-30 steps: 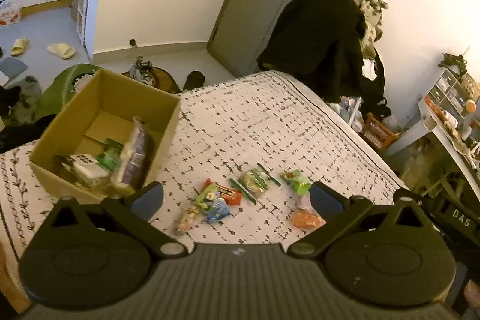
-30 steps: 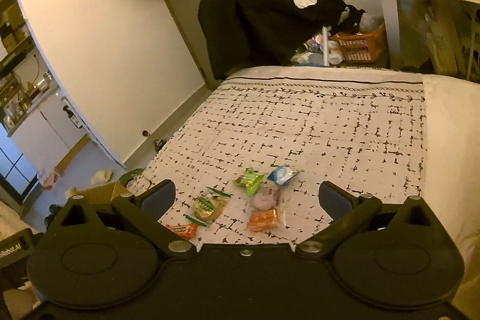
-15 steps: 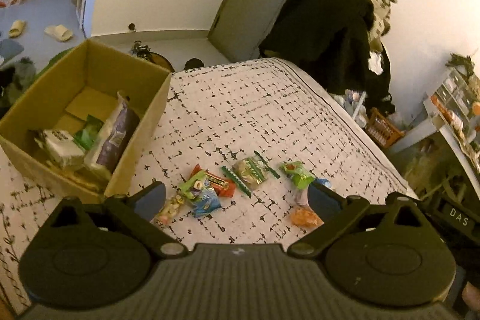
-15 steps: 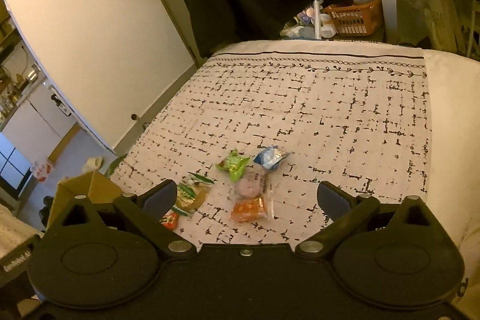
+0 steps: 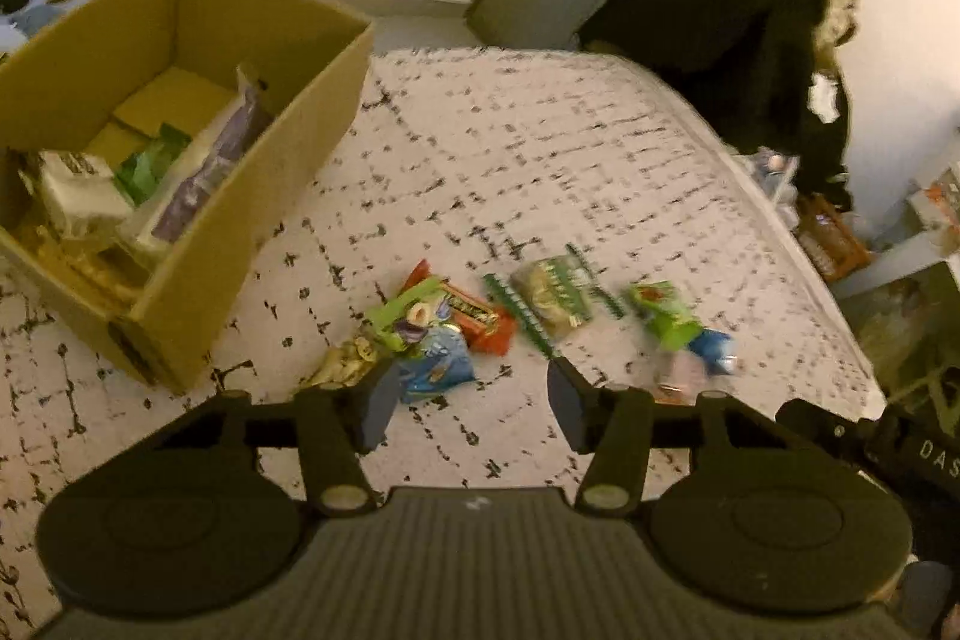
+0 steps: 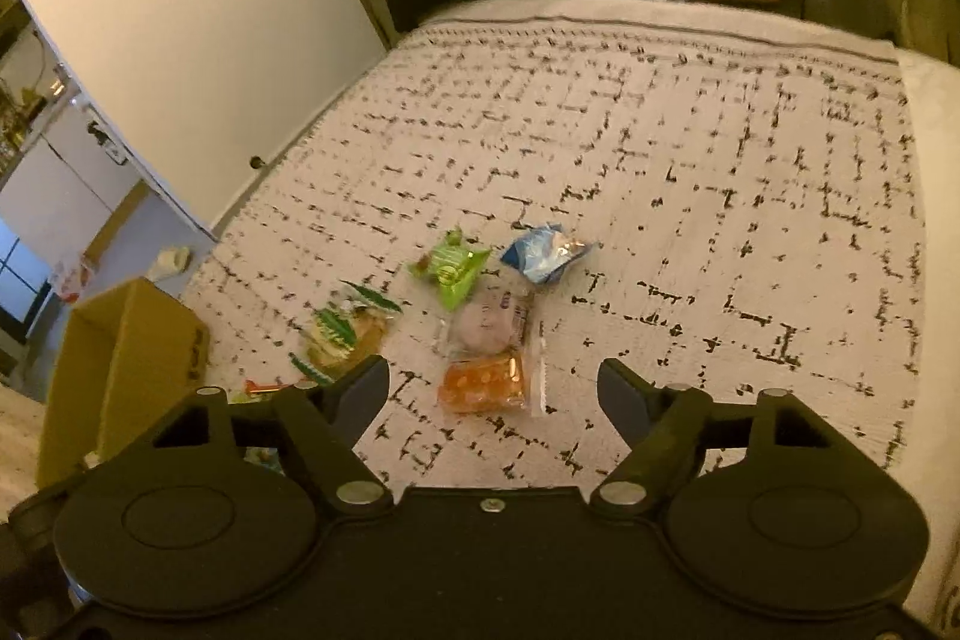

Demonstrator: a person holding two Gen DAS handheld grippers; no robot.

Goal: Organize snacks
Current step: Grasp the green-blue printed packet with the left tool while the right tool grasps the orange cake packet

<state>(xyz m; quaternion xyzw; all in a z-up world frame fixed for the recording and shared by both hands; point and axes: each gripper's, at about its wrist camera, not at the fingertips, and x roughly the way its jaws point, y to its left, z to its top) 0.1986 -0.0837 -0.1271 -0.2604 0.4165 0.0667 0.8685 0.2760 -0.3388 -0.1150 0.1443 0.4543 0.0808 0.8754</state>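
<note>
Both claws, left claw (image 5: 474, 403) and right claw (image 6: 492, 391), are closing on nothing above snack packets (image 5: 444, 328) whose labels blur, perhaps unreadable.

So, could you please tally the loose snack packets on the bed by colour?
Green packets: 3
Blue packets: 2
Red packet: 1
Orange packet: 1
Pink packet: 1
Yellow packet: 1
Total: 9

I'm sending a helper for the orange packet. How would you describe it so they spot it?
On the patterned bedspread, find the loose snacks. The orange packet lies at their near end, below a pale pink packet. It is the only orange, clear-wrapped one.
</note>
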